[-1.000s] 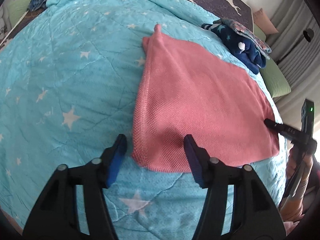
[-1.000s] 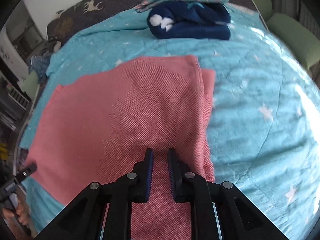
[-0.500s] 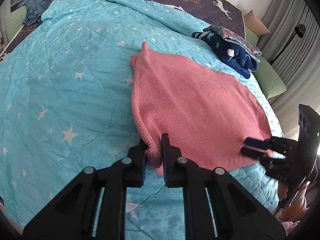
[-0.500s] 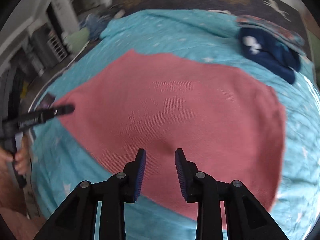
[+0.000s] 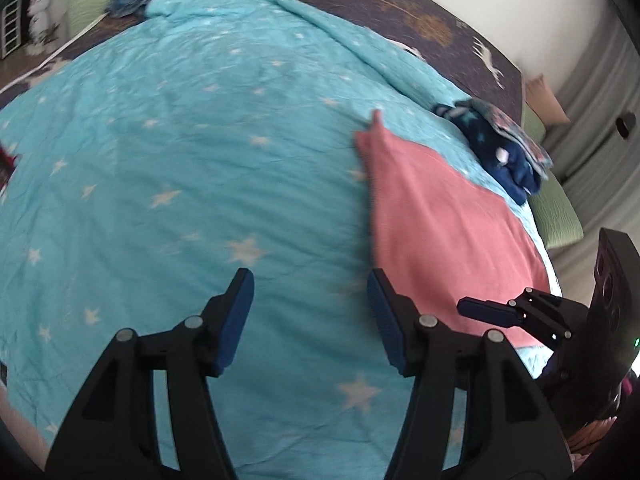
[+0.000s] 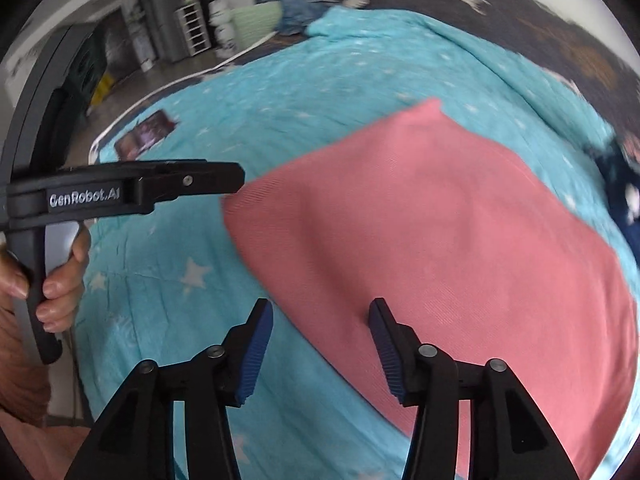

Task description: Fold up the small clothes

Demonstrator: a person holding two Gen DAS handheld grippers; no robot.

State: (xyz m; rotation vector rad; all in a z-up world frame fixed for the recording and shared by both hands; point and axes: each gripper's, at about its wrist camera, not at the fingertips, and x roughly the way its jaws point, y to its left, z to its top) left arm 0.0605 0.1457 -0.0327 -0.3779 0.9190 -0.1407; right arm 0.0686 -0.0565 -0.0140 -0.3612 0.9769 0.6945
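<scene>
A pink knit cloth (image 5: 440, 232) lies folded flat on the teal star quilt (image 5: 200, 160). My left gripper (image 5: 310, 316) hovers over bare quilt just left of the cloth. Its jaws are opening and nothing is between them. In the right wrist view the cloth (image 6: 440, 248) fills the centre and right. My right gripper (image 6: 320, 340) hangs over its near left edge, jaws opening, pads clear of the fabric. The left gripper (image 6: 236, 178) shows there side-on, held by a hand (image 6: 60, 280). The right gripper (image 5: 472, 308) shows at the cloth's near right corner.
A stack of folded navy clothes (image 5: 508, 160) sits beyond the pink cloth. A dark deer-print sheet (image 5: 440, 28) borders the quilt at the back, with a green pillow (image 5: 556, 216) at the right. A dark red item (image 6: 146, 136) lies near the quilt's left edge. Jeans (image 6: 296, 4) lie at the far corner.
The left gripper pinched the cloth's near corner, then let go and swung left over bare quilt. The right gripper released the cloth, rolled and shifted left along its near edge. Both jaws widened.
</scene>
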